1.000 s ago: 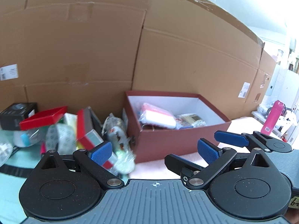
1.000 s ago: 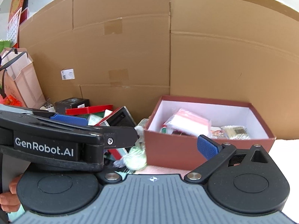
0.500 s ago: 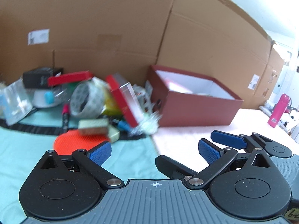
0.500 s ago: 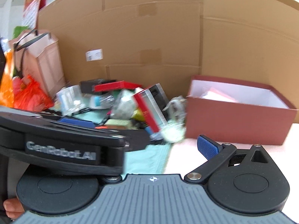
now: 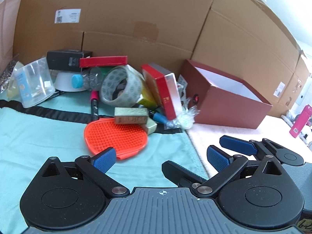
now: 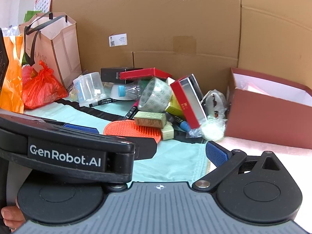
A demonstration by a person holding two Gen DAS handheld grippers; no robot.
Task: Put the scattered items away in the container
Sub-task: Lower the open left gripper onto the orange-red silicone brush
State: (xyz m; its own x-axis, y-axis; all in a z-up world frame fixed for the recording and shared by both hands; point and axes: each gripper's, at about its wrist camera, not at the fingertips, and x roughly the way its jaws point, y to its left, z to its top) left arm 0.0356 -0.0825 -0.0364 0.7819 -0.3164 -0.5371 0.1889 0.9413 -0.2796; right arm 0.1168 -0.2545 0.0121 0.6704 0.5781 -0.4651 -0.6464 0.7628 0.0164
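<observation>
A pile of loose items lies on a teal cloth (image 5: 39,136): an orange bristled pad (image 5: 115,136) (image 6: 132,130), a small gold box (image 5: 130,115), a patterned tape roll (image 5: 120,89) (image 6: 156,95), a tilted red box (image 5: 165,95) (image 6: 187,103), a pink-capped marker (image 5: 94,103) and a crinkly wrapped bundle (image 5: 185,117). To the pile's right stands the maroon box (image 5: 230,109) (image 6: 269,117), open-topped. My left gripper (image 5: 160,159) hangs open and empty just short of the orange pad. My right gripper (image 6: 159,156) is open beside it on the right; the left gripper's body hides its left finger.
A cardboard wall (image 5: 136,9) closes off the back. Behind the pile are a clear tub (image 5: 33,83), a blue-capped bottle (image 5: 77,81), a black box (image 5: 66,60) and a flat red box (image 5: 103,61). A paper bag (image 6: 58,44) and a red plastic bag (image 6: 41,89) stand at the left. A pink bottle (image 5: 299,122) stands far right.
Both grippers have drawn back from the maroon box and swung left, so the pile now sits ahead of them. Both stay open and empty.
</observation>
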